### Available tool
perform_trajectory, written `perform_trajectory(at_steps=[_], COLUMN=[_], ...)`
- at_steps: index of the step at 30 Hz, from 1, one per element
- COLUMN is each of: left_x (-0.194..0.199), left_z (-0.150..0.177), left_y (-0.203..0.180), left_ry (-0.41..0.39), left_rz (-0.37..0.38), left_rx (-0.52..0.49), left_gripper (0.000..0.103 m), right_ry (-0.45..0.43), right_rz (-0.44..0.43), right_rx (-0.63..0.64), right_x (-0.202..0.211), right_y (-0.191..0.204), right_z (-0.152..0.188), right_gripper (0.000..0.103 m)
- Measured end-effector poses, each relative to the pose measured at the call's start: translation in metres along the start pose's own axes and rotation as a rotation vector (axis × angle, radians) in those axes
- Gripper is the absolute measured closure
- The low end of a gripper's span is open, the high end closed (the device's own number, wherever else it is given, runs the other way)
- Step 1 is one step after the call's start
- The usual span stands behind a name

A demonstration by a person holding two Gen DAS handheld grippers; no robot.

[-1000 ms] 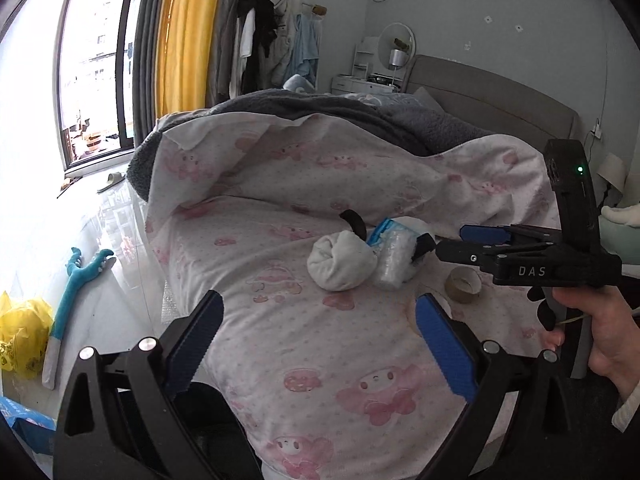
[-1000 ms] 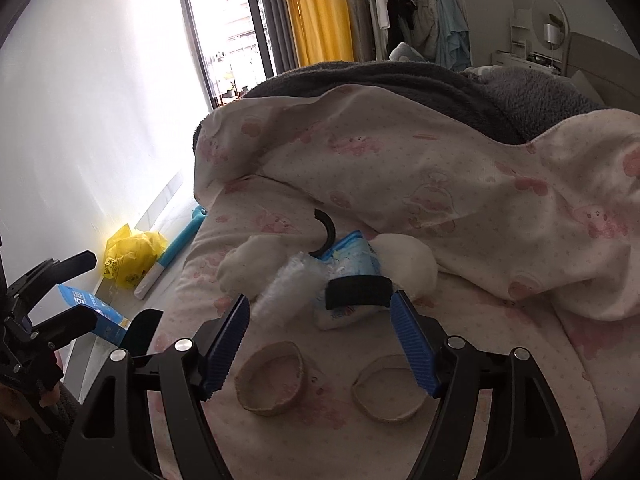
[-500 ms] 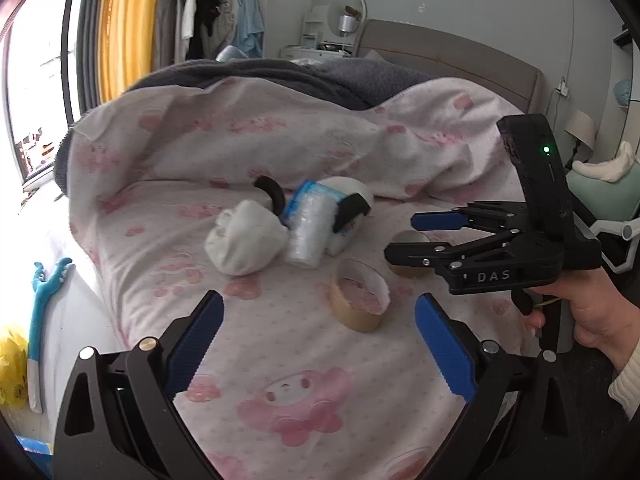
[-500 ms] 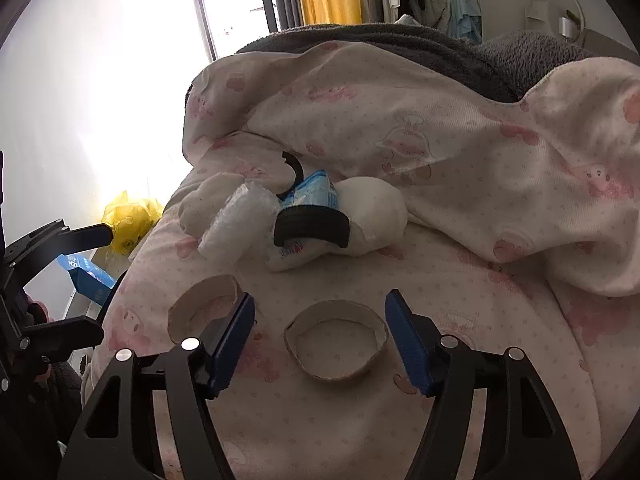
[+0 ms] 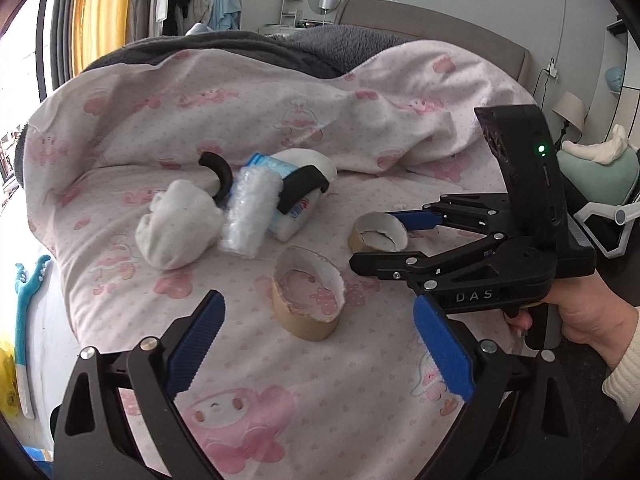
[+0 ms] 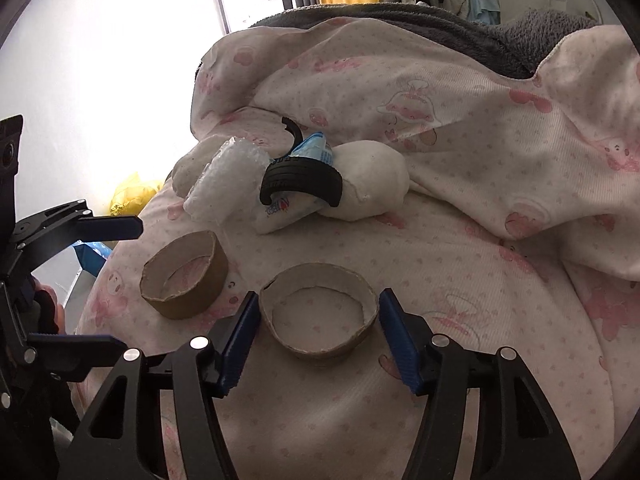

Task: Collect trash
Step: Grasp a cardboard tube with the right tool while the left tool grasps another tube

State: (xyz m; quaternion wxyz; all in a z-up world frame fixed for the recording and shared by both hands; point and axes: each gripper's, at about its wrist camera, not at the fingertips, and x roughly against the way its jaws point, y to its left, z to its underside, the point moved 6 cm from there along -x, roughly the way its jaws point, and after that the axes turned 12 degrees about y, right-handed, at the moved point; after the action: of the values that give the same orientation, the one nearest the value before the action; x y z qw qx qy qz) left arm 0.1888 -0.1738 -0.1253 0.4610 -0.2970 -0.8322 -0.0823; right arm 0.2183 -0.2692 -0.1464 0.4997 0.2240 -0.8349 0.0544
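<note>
Two short cardboard rings lie on the pink-patterned duvet [image 5: 248,392]. In the right wrist view one ring [image 6: 316,350] sits between the blue pads of my right gripper [image 6: 320,340]. Its jaws are closing, and the pads stand just beside the ring's sides. The other ring [image 5: 304,324] lies just ahead of my left gripper [image 5: 320,344], which is wide open and holds nothing. Behind the rings is a heap: a white cloth ball [image 5: 176,228], a bubble-wrap roll [image 5: 248,216], a blue-and-white packet [image 6: 280,212] and a black tyre-like piece [image 6: 300,178].
The rumpled duvet rises in a fold behind the heap, with a grey blanket [image 5: 344,46] beyond it. The bed's edge falls off at the left, where a yellow bag [image 6: 132,196] and a blue toy [image 5: 28,284] lie on the floor. A hand [image 5: 580,320] holds the right gripper.
Both grippers have come down closer to the bed. The right jaws have narrowed around the far ring. The left gripper has swung right, so the near ring now lies just ahead of it.
</note>
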Motion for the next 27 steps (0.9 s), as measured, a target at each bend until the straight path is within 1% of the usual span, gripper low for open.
perform_trajectory(at_steps=[4,7,12,18,21,24,25,27], left_x=[-0.011,-0.016,-0.019,-0.025,-0.027,-0.027,-0.026,-0.025], left_z=[0.001,0.001,-0.002,-0.003,-0.005,-0.005,-0.005,-0.004], left_y=[0.000,0.004,0.009,0.009,0.010,0.013,0.014,0.016], left_ry=[0.033,0.043,0.036,0.049,0.053,0.054,0.054,0.057], left_rz=[-0.019,-0.020,-0.020,-0.037,-0.040,-0.045,-0.045,-0.022], left_rx=[-0.002,0.014,0.032,0.025,0.027,0.034,0.038,0.046], left_gripper=[0.017,0.019,0.023,0.028,0.035,0.046,0.052,0.056], right_ry=[-0.009,-0.017,-0.043,-0.077,-0.084,-0.097,-0.099,-0.101], right_rz=[-0.019,-0.035,-0.058,-0.071,-0.065,-0.060,-0.054,-0.050], right_rx=[-0.004,-0.009,-0.030,-0.083,-0.112,-0.144,-0.149,-0.161], right_x=[0.001,0.002,0.006,0.013,0.016,0.021,0.021,0.024], right_y=[-0.005,-0.007,-0.011,-0.019,-0.021,-0.022,-0.020,-0.019], right_z=[0.001,0.002,0.001,-0.002,-0.004,-0.006,-0.008,-0.010], right_gripper=[0.049,0.050,0.051,0.051,0.051,0.051,0.051,0.051])
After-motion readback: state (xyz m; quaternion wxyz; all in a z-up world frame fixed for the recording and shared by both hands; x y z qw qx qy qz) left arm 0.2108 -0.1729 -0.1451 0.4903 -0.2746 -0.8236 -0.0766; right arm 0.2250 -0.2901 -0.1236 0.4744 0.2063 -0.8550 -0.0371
